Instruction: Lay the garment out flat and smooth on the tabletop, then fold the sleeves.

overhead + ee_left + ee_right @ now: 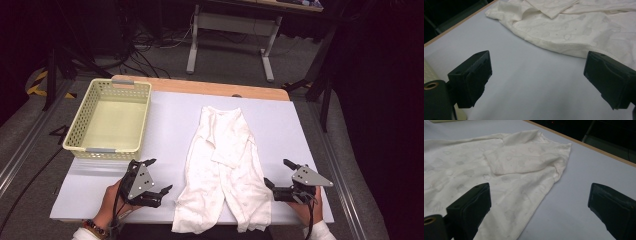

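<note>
The white garment (223, 172) lies lengthwise down the middle of the white table surface (300, 130), its hem hanging a little over the near edge and one sleeve folded across its front; a faint pattern shows on the cloth in both gripper views. At the far left stands a pale yellow basket (111, 120), empty, well apart from the cloth. Next comes the left gripper (152, 176), held just above the table near the garment's left edge; its jaws stand wide apart with nothing between them, and its own view looks over bare surface with the cloth's hemmed edge (554, 46) lying a little way ahead. To the right of the garment hovers the right gripper (278, 173), likewise spread wide and empty; its left jaw overlaps the fabric's side edge (534, 207) in its view, though whether it touches cannot be told. The work in hand looks like taking hold of the garment by both sides, perhaps to fold it; to do that well, each gripper should probably come down low at matching heights along the sides, slide one jaw under the hem, and pinch a single layer so that the cloth lifts evenly rather than bunching.
</note>
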### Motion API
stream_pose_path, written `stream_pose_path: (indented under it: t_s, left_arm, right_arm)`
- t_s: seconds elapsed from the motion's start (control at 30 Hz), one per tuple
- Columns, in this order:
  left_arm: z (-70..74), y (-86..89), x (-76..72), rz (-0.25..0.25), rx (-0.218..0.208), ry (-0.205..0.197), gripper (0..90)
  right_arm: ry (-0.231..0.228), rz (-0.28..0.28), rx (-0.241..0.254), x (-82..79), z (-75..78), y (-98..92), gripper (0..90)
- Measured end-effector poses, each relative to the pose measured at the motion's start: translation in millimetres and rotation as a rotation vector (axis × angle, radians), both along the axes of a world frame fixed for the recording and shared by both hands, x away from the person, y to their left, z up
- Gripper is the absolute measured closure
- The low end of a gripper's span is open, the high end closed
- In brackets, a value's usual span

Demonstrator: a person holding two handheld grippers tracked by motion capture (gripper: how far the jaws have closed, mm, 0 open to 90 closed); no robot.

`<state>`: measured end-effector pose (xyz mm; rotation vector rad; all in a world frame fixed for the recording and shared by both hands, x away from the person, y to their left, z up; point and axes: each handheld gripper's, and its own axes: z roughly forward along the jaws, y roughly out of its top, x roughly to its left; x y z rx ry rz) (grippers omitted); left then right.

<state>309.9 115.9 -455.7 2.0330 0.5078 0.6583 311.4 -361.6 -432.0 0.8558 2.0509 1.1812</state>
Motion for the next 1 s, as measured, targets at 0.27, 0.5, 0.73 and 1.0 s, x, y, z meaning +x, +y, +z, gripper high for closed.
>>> stream_pose_path:
  t_s: [0.27, 0.5, 0.73, 1.0]
  left_arm:
    - [-1.2, -0.2, 0.7, 0.001, 0.008, 0.010, 8.9]
    - [-0.2, -4.1, 0.4, -0.002, 0.006, 0.013, 9.2]
    - [-0.4, -7.8, 0.4, -0.012, 0.013, 0.018, 9.5]
    - [4.5, -16.2, 10.3, -0.014, 0.004, 0.025, 10.6]
  right_arm:
    - [0.005, 0.000, 0.004, 1.6, -1.1, -0.6, 6.1]
    - [0.004, -0.002, 0.007, -0.3, -0.9, -0.6, 6.2]
    - [0.008, -0.001, 0.025, -1.5, -0.2, -3.0, 7.7]
    - [-0.002, -0.004, 0.029, 3.0, 2.0, -1.1, 13.5]
